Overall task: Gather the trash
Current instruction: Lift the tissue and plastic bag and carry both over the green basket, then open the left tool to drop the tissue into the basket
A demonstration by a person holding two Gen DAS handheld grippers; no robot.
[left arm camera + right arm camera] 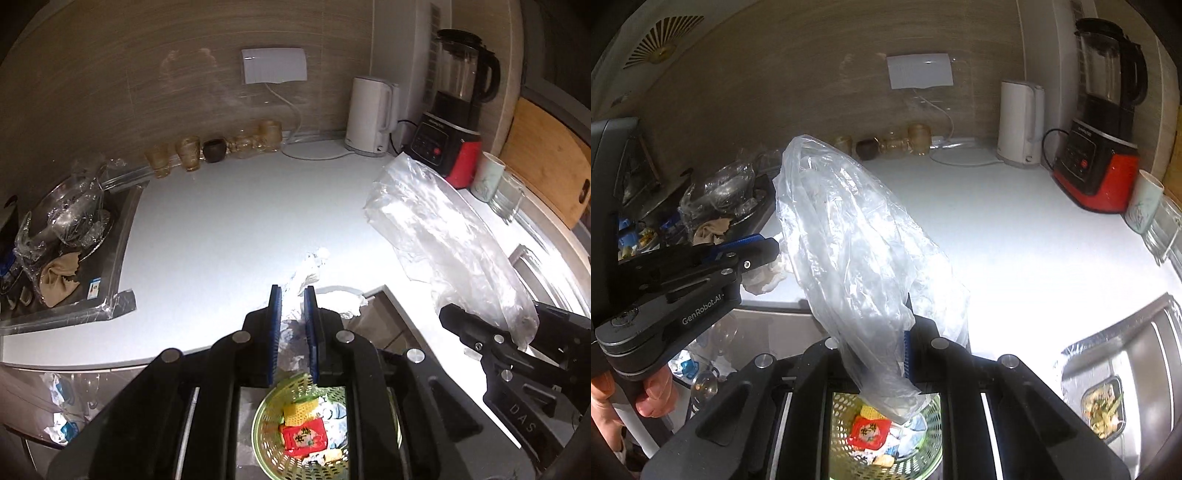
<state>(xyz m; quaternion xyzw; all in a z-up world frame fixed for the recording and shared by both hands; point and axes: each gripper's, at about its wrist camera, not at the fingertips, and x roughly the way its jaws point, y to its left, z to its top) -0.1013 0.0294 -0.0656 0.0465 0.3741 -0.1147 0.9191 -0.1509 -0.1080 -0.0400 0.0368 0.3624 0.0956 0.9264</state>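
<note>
Both grippers loaded, held above green perforated plastic basket (271,424)
My left gripper (293,295) pinches crumpled white tissue (310,269) at white countertop (221,206) edge; my right gripper (886,354) clamps crinkled clear plastic bag (857,236), its tail dangling over the basket's trash

Your clear plastic bag (857,236) hangs crumpled, clamped upright. Crumpled white wrapper (308,273) lies at the counter edge. Green basket (264,439) below holds red packet (304,435).
</note>
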